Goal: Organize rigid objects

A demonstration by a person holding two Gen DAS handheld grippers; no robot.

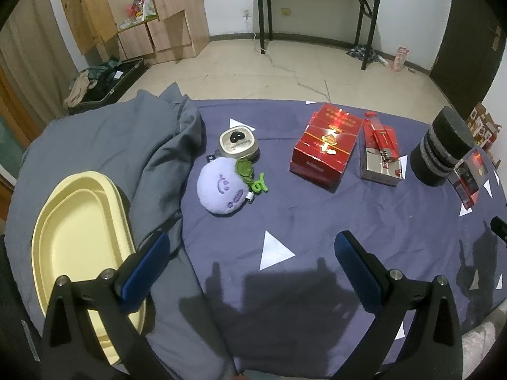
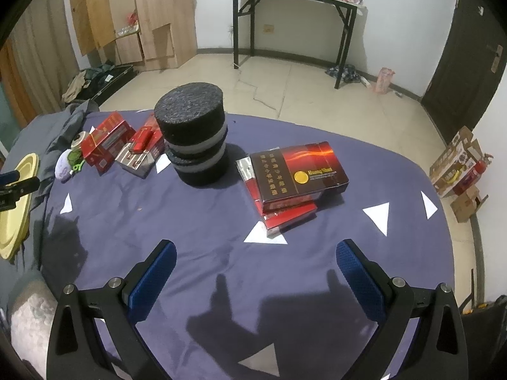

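A: Bedsheet first: purple with white triangles, it carries everything, and a grey garment is bunched over its left side. On that garment sits the yellow tray, which I take as the likely drop-off.

B: And the rigid pieces?

A: Going down in size: the black foam cylinder standing far of centre, the dark red box lying on a flatter red box just right of it, then the red carton and the opened red-and-silver pack further left, and the small tin touching the purple plush.

B: Tongs?

A: Left gripper and right gripper both hover released and empty, well apart from any item.

B: So how to start well?

A: I'd send the right one to the dark red box, closing across its short sides, and lift straight so the box beneath doesn't drag. The plush is soft; leave it.
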